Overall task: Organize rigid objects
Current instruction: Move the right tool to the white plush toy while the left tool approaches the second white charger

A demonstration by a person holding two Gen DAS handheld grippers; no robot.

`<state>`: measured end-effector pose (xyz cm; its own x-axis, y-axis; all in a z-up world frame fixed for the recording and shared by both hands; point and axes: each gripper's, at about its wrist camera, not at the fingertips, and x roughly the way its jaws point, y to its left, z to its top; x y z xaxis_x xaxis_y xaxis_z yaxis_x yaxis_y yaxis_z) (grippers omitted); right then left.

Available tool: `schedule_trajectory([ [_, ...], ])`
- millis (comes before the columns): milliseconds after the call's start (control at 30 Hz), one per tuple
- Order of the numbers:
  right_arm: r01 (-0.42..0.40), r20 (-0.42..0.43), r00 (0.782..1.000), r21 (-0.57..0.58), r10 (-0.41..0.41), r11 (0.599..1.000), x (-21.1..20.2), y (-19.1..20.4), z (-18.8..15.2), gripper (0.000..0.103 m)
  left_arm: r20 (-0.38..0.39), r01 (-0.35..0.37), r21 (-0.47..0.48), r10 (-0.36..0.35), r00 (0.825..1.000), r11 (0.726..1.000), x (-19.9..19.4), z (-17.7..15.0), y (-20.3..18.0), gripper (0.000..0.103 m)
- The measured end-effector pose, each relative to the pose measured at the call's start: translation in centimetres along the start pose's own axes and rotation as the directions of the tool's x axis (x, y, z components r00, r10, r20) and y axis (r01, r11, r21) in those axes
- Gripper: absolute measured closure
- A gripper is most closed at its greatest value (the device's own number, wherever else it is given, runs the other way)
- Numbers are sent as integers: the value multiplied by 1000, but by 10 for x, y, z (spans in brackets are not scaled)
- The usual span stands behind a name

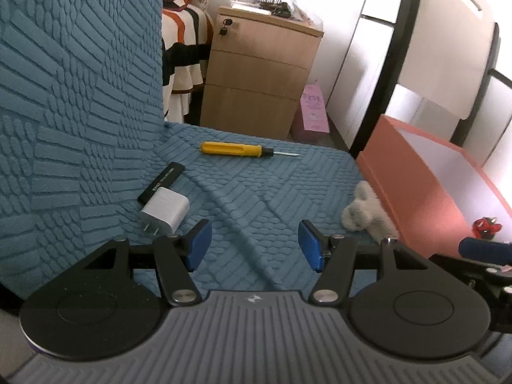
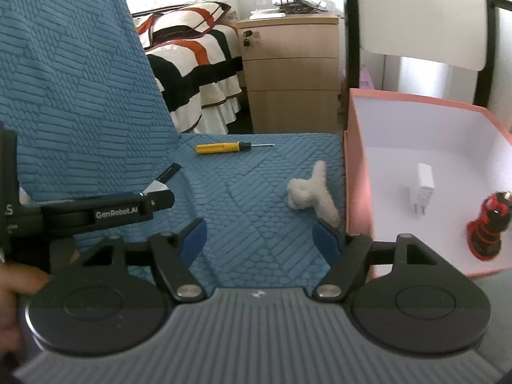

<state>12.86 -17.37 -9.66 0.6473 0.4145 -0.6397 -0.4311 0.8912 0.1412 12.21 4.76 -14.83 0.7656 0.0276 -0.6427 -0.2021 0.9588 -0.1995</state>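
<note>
Box (image 2: 358, 160): white charger (image 2: 422, 188), red-black toy (image 2: 489, 224) already inside. Left on sofa seat (image 1: 256, 192): screwdriver (image 1: 236, 149), black stick (image 1: 161, 180), second charger (image 1: 166, 211); fluffy toy (image 1: 364, 211) beside box. Left tongs (image 1: 255, 244) half open, empty, near charger. Right tongs (image 2: 260, 240) open, empty.

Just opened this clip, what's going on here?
A person holding two grippers is sorting hard items from a blue textured sofa seat into a pink box. A white charger and a red and black object already sit in the box. Both the left gripper and right gripper are open and hold nothing. Still on the seat: a white plug adapter, a black stick, a yellow screwdriver and a fluffy white toy.
</note>
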Motion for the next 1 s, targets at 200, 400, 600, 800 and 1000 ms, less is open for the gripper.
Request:
schedule_trajectory([
  [200, 21, -31, 999, -22, -22, 1000, 28, 3, 5, 37, -21, -15, 3, 15, 1000, 1000, 21, 2, 12, 37],
  [400, 40, -52, 998, -70, -44, 997, 54, 10, 9, 38, -36, -60, 14, 61, 998, 998, 40, 2, 22, 37],
  [600, 64, -70, 995, -97, -71, 993, 78, 17, 14, 42, -59, -82, 14, 83, 995, 997, 56, 6, 29, 37],
  [800, 118, -76, 989, -115, -128, 986, 101, 18, 16, 42, -77, -83, 19, 84, 993, 996, 63, 5, 32, 37],
  [1000, 220, -58, 971, -158, -232, 963, 126, 17, 23, 42, -78, -117, 38, 120, 990, 992, 71, 5, 34, 37],
])
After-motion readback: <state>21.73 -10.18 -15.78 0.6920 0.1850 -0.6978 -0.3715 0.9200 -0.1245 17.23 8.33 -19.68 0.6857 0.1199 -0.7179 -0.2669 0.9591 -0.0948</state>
